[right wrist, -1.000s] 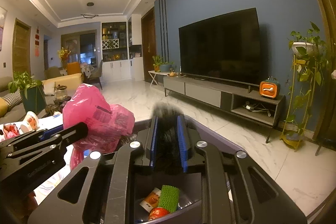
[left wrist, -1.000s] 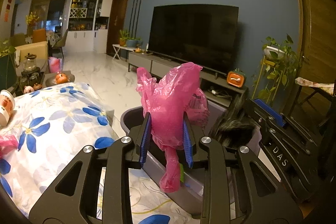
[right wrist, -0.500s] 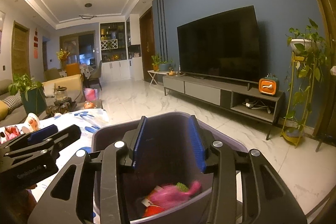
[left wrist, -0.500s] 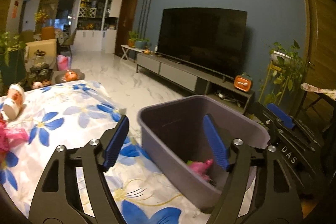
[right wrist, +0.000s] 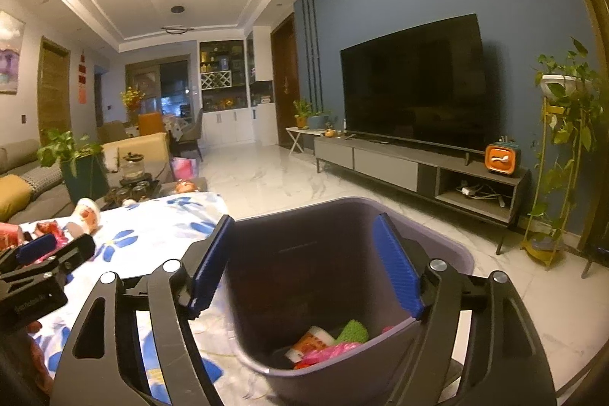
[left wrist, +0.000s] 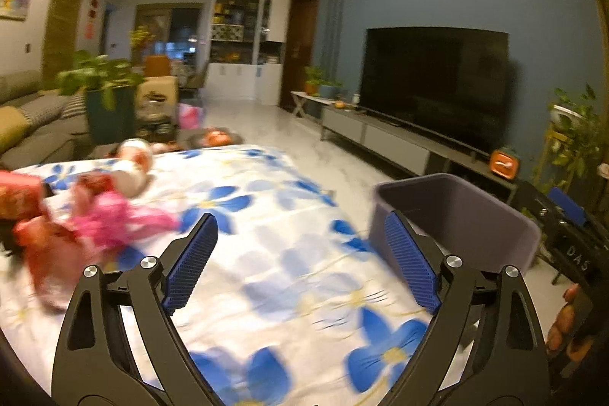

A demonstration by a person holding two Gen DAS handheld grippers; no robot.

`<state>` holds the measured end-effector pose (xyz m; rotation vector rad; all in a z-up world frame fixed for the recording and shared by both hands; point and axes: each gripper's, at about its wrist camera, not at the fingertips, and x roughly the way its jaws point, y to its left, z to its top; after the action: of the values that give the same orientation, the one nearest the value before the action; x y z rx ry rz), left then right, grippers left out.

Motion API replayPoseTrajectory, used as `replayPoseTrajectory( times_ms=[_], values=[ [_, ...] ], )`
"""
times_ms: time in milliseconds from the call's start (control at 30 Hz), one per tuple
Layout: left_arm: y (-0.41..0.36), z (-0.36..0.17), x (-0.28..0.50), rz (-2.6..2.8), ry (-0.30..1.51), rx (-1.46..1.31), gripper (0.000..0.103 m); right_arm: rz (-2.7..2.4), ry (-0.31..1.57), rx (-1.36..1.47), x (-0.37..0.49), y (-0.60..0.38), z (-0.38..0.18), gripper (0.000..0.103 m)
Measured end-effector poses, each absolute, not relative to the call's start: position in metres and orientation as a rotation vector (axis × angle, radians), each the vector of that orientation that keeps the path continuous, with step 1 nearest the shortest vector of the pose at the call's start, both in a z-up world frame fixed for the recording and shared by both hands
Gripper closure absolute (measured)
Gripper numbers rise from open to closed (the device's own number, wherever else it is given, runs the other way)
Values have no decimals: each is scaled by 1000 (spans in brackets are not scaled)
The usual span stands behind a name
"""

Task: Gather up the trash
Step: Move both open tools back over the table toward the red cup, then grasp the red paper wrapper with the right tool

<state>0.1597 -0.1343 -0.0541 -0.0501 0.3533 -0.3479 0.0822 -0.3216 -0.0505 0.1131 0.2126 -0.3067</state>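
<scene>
Purple plastic bin point(right wrist: 453, 250), just one, sits at the edge of our flowered tablecloth point(left wrist: 266, 253) with pink bag point(right wrist: 335, 349), green scrap and printed wrapper inside. Both jaws have just been opening: left gripper point(left wrist: 300, 261) over the cloth, right gripper point(right wrist: 304, 265) over the bin, nothing between them. More pink and red trash point(left wrist: 110, 223) waits, blurry, on the cloth.

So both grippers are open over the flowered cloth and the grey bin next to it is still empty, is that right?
Not quite: the grey bin is not empty. The right wrist view shows a pink bag, a green piece and a wrapper at its bottom. Both the left gripper and right gripper are open.
</scene>
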Motion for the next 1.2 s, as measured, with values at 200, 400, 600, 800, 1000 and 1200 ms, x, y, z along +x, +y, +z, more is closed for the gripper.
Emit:
replayPoseTrajectory(
  times_ms=[200,400,600,800,1000,1200],
  values=[
    [-73,-55,144,-190,339,-68,15,-225,211,95,84,-285,-47,25],
    [-14,-61,130,-57,355,-79,15,-112,245,78,96,-246,-50,25],
    [40,-72,114,73,366,-106,15,12,264,55,105,-195,-53,25],
    [79,-77,101,157,374,-122,15,108,290,41,113,-146,-59,25],
    [106,-79,94,204,371,-143,15,176,317,17,126,-106,-65,25],
    [130,-78,95,247,362,-155,15,243,338,1,144,-71,-67,22]
  ],
)
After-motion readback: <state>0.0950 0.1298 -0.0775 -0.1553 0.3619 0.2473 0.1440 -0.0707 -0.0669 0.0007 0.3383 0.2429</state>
